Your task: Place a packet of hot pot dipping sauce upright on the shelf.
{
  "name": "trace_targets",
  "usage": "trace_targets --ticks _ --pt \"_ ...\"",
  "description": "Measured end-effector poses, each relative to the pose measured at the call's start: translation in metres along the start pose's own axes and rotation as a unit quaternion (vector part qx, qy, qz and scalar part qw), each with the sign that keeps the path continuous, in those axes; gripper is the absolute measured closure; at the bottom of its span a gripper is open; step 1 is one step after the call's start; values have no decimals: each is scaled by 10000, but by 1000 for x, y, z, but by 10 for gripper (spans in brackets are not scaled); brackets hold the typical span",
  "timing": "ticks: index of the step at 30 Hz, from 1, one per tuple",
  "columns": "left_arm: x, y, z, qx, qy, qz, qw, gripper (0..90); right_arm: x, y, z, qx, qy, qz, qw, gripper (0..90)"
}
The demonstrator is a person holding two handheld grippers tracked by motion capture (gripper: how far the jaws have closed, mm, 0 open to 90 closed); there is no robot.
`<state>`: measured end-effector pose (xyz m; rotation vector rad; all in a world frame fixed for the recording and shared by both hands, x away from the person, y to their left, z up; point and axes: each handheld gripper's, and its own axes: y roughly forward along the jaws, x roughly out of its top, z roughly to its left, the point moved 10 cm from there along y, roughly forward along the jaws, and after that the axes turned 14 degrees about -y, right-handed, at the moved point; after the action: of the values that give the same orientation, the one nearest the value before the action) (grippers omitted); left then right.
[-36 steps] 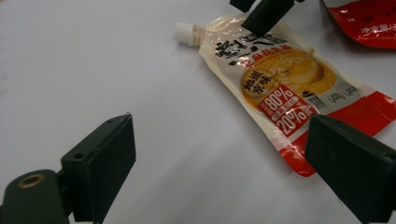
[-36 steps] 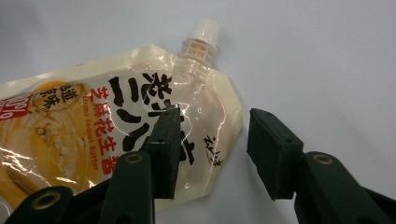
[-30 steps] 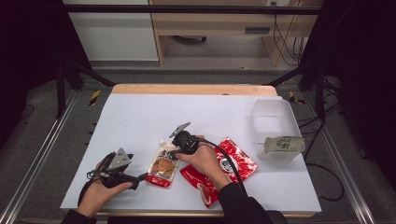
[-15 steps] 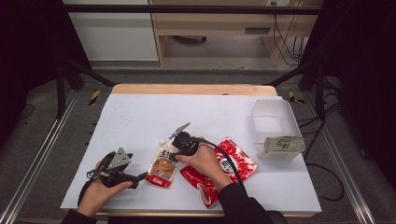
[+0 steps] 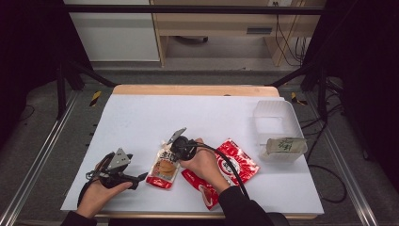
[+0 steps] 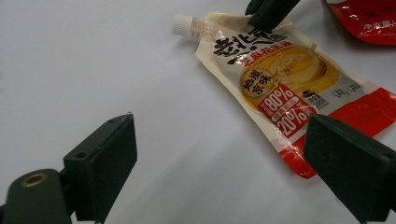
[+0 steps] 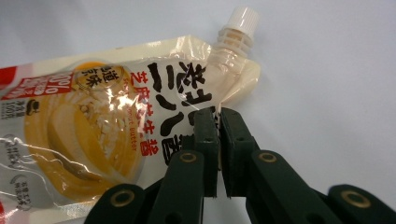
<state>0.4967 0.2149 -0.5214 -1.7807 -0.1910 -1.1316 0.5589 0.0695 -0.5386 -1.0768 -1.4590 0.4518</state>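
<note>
My left gripper (image 5: 136, 178) sits at the near left of the white table (image 5: 141, 117), jaws spread wide and holding nothing. In the left gripper view the spouted peanut-butter pouch (image 6: 285, 88) lies ahead of it and off to the right of its open jaws, flat on the table. It is near but not between them.

The pouch's long axis runs from its white screw cap (image 6: 180, 24) at the far end down to the red bottom edge, which ends nearest my left gripper. From above, the pouch (image 5: 164, 167) lies just right of that gripper, cap pointing away from me.

My right gripper (image 7: 217, 123) is the nearer one: its jaws are pressed together on the pouch's top edge, just beside the spout. I judge it is pinching the film there, though the gap between the jaws looks almost nil. In the high view my right hand (image 5: 203, 162) rests over a red snack bag (image 5: 235, 165) that lies to the right of the pouch.

The pouch is cream at the top with bold dark lettering, a golden swirl of paste printed in the middle, and a red band with white percentage figures low down. Its film is glossy and wrinkled, so I expect it to sag once lifted by one corner.
</note>
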Motion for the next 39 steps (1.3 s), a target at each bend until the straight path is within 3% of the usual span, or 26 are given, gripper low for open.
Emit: trace_targets --ticks 8,16,24,39 --pt "1 -2 3 4 -49 -42 10000 99 19 -23 -5 -208 -157 -472 9985 883" --pt "2 -4 4 -27 -72 -76 9999 102 39 -54 -10 -406 -203 -1043 9935 887" --pt "4 -9 7 -52 -125 -143 9998 103 54 -68 -4 -468 -430 -1260 9900 890" --pt "11 -16 6 -199 -224 -338 9990 81 80 -96 16 -317 -852 -1678 9816 895"
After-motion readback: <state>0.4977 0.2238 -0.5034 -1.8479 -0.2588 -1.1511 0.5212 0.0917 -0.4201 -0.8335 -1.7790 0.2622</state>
